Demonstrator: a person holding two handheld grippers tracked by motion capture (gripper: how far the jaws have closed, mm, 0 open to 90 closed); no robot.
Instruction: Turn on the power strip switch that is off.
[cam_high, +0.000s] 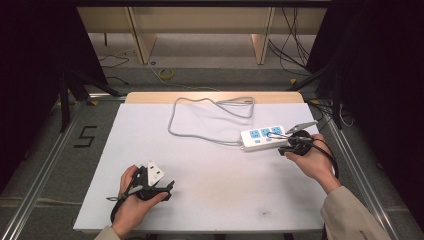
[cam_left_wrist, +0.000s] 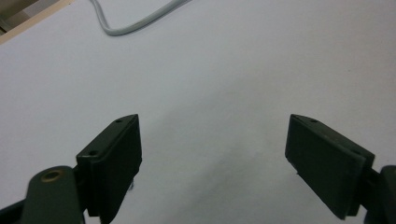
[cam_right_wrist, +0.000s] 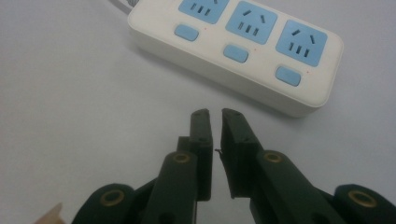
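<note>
Right hand-held gripper (cam_right_wrist: 215, 114) nearly closed beside power strip (cam_right_wrist: 243, 51), cord cut off.

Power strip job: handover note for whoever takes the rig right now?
Left gripper: open, jaws wide apart over bare table at the near left, holding nothing.
Right gripper: jaws nearly together with nothing between them, just short of the power strip, not touching it.
Power strip: flat on the white table at the right, three blue sockets and three blue buttons facing up, nothing plugged in. Its grey cord loops toward the far edge.
Done: nothing visible yet.
Left: likely pressing a button or shifting the strip; the right gripper is the one lined up.
</note>
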